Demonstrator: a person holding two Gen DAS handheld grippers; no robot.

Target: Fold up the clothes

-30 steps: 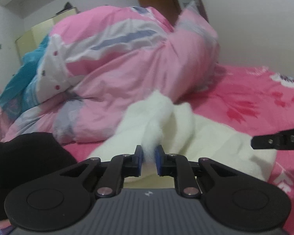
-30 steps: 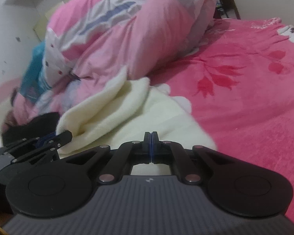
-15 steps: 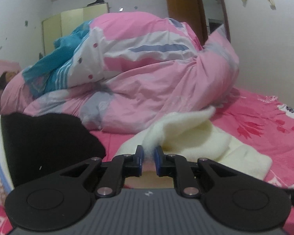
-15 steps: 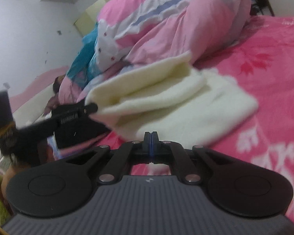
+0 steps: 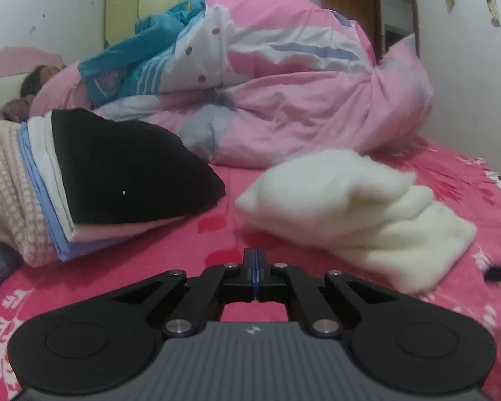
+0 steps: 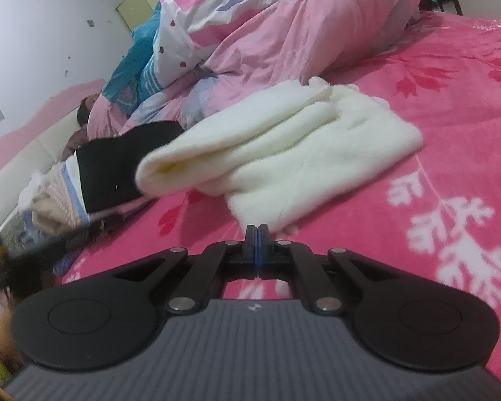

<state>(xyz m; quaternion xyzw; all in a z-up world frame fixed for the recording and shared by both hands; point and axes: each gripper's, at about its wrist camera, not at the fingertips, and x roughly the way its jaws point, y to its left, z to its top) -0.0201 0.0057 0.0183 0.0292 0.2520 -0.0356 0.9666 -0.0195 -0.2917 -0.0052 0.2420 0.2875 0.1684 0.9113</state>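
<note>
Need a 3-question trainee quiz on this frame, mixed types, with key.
1. True or false: the left hand-held gripper holds the fluffy cream fleece garment.
2. Which item tops the pile of folded clothes beside the garment? A) flat black garment B) blue towel C) yellow shirt
3. Fill in: the cream garment lies on the ____ floral bedsheet.

Key:
1. False; both it and the right hand-held gripper are shut on nothing, short of the garment.
2. A, the flat black garment.
3. Pink.
</note>
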